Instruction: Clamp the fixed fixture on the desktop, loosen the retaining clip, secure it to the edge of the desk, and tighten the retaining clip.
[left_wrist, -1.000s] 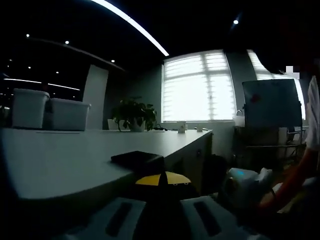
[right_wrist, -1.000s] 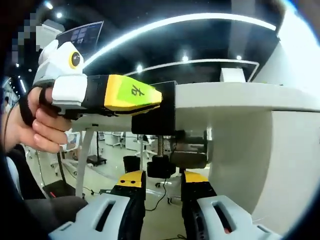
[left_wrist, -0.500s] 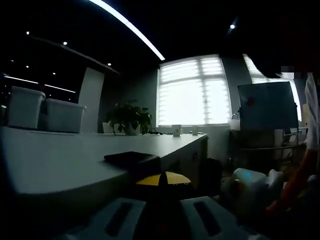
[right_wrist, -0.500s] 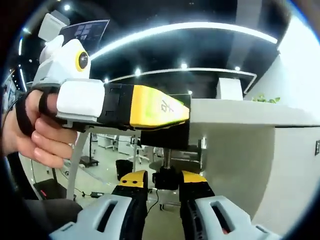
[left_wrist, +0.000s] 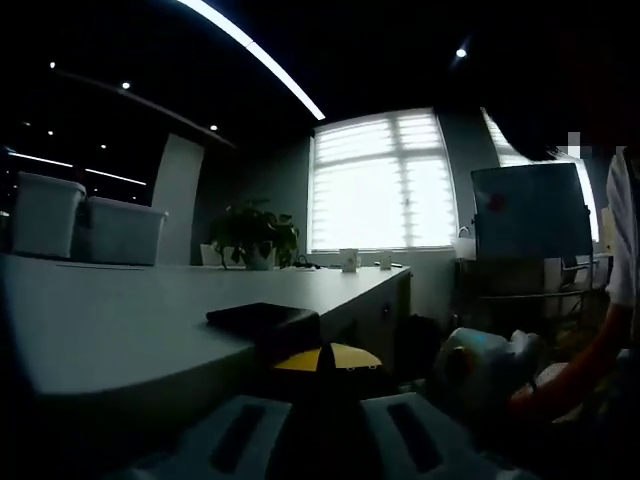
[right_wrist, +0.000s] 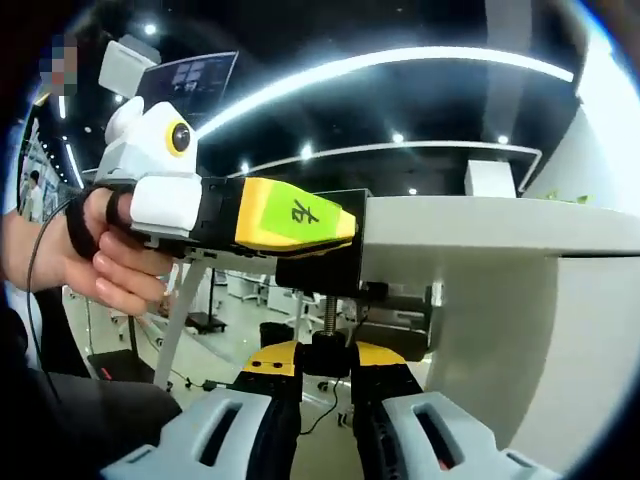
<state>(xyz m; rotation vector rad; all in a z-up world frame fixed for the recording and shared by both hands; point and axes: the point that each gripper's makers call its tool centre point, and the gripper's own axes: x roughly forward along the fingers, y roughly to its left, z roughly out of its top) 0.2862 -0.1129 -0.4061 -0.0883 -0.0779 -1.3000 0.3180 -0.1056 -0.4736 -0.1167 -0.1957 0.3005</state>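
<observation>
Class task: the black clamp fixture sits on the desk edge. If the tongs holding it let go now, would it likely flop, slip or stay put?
The clamp fixture looks rigid, so it likely won't flop. It straddles the desk edge, so probably hangs on. Its screw knob sits below, so it may tilt.

Dim office; bright blinded window (left_wrist: 380, 180); ceiling light strip (left_wrist: 250, 55); whiteboard (left_wrist: 530, 215).

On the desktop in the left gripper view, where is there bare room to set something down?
The desktop is bare from the black clamp fixture at its near edge back to the two white bins and the potted plant. The edge by the fixture is crowded: the left gripper holds it there.
</observation>
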